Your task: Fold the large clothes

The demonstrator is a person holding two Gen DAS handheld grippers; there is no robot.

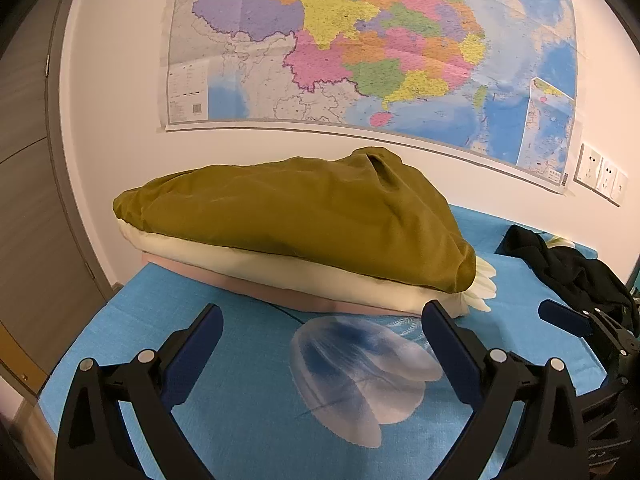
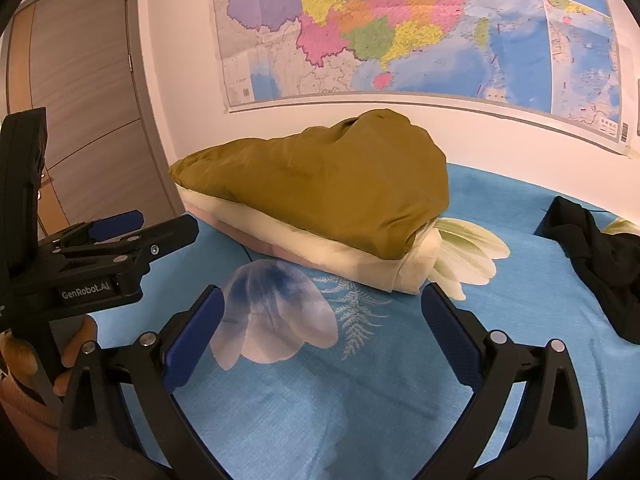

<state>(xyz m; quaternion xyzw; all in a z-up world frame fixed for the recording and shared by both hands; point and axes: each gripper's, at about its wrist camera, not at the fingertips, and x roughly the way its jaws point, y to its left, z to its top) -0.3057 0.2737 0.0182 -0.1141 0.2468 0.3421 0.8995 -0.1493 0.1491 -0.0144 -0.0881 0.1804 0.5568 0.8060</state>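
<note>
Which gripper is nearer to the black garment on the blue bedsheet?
Right. The right gripper is open, with the black garment close to its right. The left gripper, also open, is further left, beyond the right one, facing the folded pile.

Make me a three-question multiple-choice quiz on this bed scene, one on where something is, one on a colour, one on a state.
1. Where is the crumpled black garment?
A. On the stack
B. Alone on the blue floral bedsheet, right of the stack
C. In a hand-held gripper

2. What colour is the top folded garment?
A. Olive green
B. Red
C. White

3. How do the left hand-held gripper and right hand-held gripper stand?
A. Both shut on cloth
B. One shut
C. Both open, empty

Answers: B, it lies apart on the sheet; A, olive lies over cream and pink layers; C, only bedsheet shows between the blue pads.
</note>
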